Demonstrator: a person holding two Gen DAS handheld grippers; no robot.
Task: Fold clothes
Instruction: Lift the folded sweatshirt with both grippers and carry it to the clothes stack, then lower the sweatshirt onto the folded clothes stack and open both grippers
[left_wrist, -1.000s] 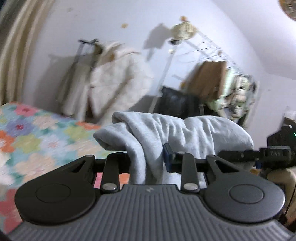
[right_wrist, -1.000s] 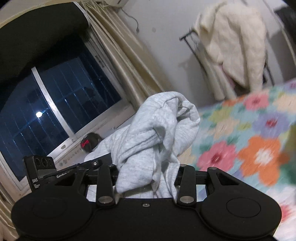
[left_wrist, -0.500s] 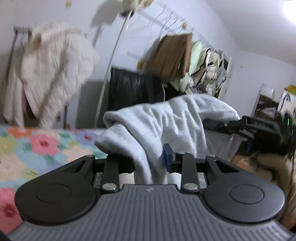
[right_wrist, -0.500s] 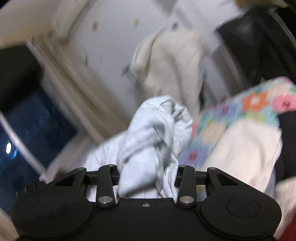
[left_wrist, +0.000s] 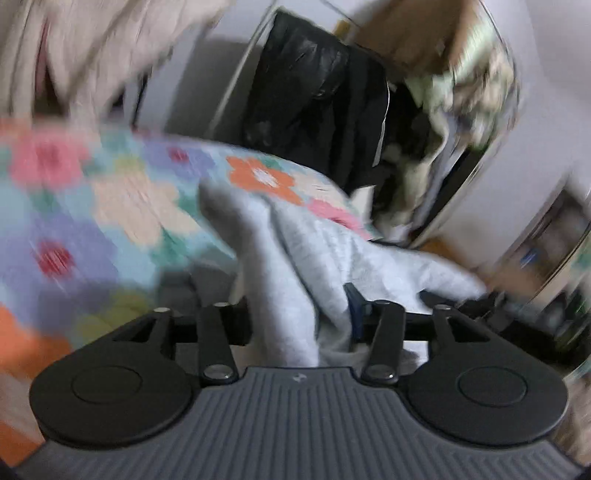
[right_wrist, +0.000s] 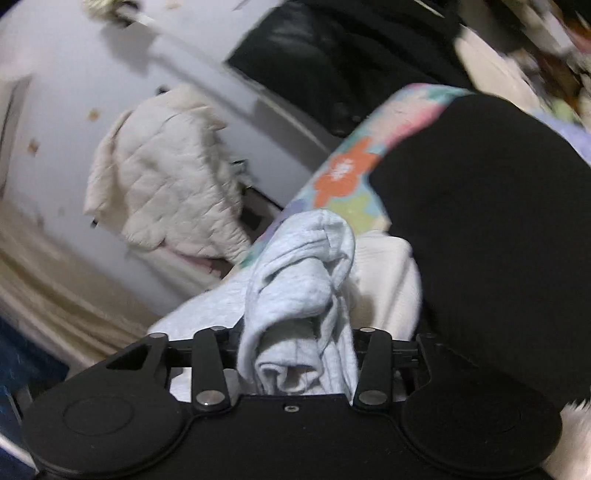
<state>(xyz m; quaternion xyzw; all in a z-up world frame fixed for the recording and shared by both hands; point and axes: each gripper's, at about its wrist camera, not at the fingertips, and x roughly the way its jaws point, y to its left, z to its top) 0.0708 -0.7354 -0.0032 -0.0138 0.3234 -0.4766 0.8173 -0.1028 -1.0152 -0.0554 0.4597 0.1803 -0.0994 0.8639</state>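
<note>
A light grey sweatshirt (left_wrist: 332, 251) is bunched between the fingers of my left gripper (left_wrist: 299, 310), and its front part sags onto the flowered quilt (left_wrist: 110, 206). The left jaws are opening and stand wider than the fold between them. In the right wrist view another bunch of the same grey sweatshirt (right_wrist: 306, 273) fills my right gripper (right_wrist: 295, 332). Its jaws are opening too, though the pads still hold the cloth. Both views are blurred by motion.
A black garment (right_wrist: 480, 221) and a cream folded cloth (right_wrist: 384, 280) lie on the quilt (right_wrist: 343, 173) just ahead of the right gripper. A white quilted jacket (right_wrist: 166, 184) hangs at the wall. A black bag (left_wrist: 314, 92) and a crowded clothes rack (left_wrist: 461, 110) stand past the bed.
Both grippers have swung across the room and sunk toward the bed with the sweatshirt. The left jaws have spread apart. The right wrist has rolled, so the black garment now fills its right side.
</note>
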